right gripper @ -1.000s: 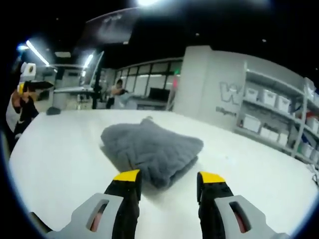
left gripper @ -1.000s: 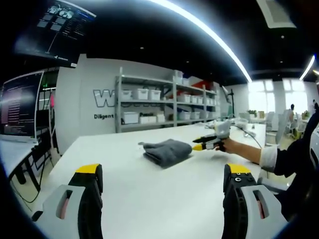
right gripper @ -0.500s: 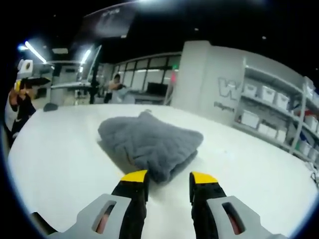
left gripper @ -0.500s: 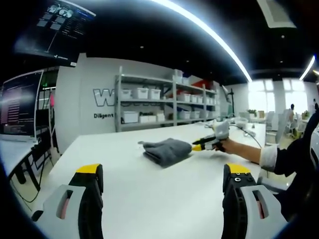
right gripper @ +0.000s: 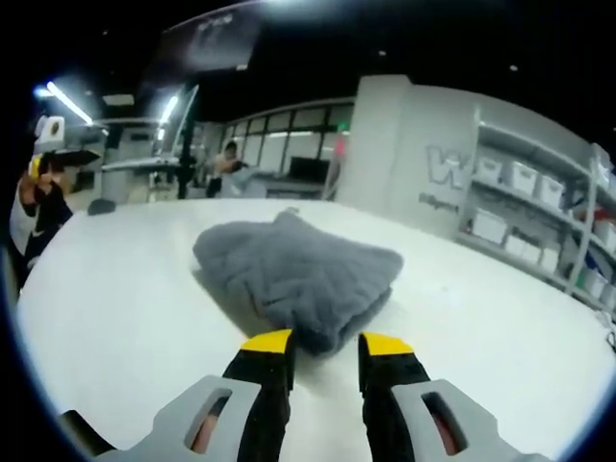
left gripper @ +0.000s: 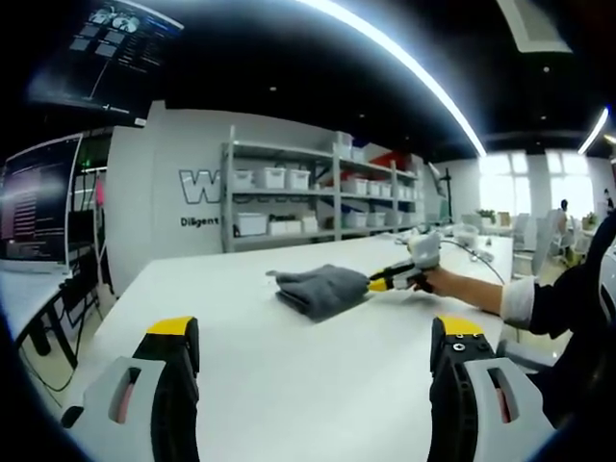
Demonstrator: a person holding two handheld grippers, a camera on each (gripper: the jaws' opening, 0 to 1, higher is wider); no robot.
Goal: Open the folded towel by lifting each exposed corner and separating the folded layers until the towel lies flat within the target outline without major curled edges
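Note:
A grey folded towel lies on the white table, far ahead of my left gripper, whose yellow-tipped jaws stand wide open with nothing between them. From the right, a hand brings my right gripper up to the towel's near edge. In the right gripper view the towel lies just ahead, thick and layered. My right gripper has its jaws narrowed but still apart, with the towel's near fold right at the tips. The left gripper shows at the far left, held by a hand.
Metal shelves with white bins line the far wall. Monitors stand on a desk at the left, past the table edge. A small dark object lies on the table's far side. A person's sleeve is at the right.
My right gripper has moved closer to the towel's near edge and its jaws have narrowed. The left gripper has stayed still and wide open.

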